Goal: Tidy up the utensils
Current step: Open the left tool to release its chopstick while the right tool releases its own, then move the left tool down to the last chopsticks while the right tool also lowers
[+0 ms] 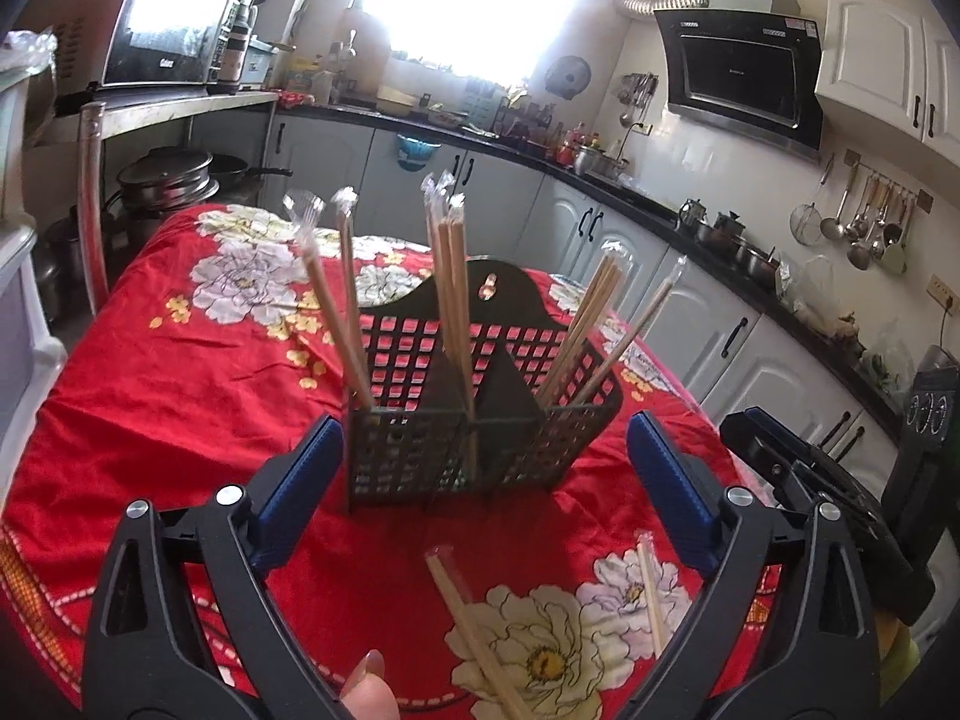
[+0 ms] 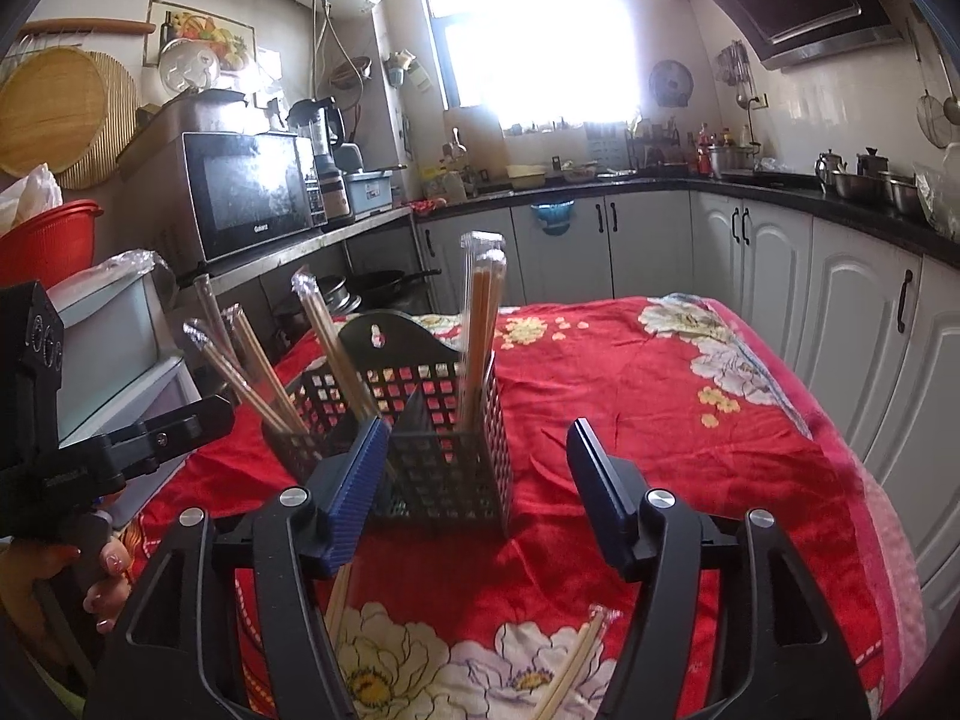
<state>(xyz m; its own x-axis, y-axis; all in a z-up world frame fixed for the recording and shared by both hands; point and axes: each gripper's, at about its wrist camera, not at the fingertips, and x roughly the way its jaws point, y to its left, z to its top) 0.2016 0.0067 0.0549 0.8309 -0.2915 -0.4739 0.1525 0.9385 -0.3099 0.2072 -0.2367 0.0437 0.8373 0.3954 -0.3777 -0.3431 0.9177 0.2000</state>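
Both grippers [image 1: 480, 480] [image 2: 474, 492] agape before chopstick caddy [image 1: 480, 420]

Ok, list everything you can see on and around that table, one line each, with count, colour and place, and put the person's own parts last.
utensil basket: one, black mesh, mid-table on the cloth.
standing chopsticks: several wrapped pairs, pale wood, upright or leaning in the basket's compartments.
loose chopsticks: two wrapped pairs, pale wood, lying on the cloth near the cameras.
tablecloth: one, red with white flowers, covering the table.
microwave: one, black, on the metal shelf beyond the table's left side in the right wrist view.
range hood: one, black, on the right wall.
cabinets: white with black handles, under the counter.
left claw: blue pads, open, empty.
right claw: blue pads, open, empty.
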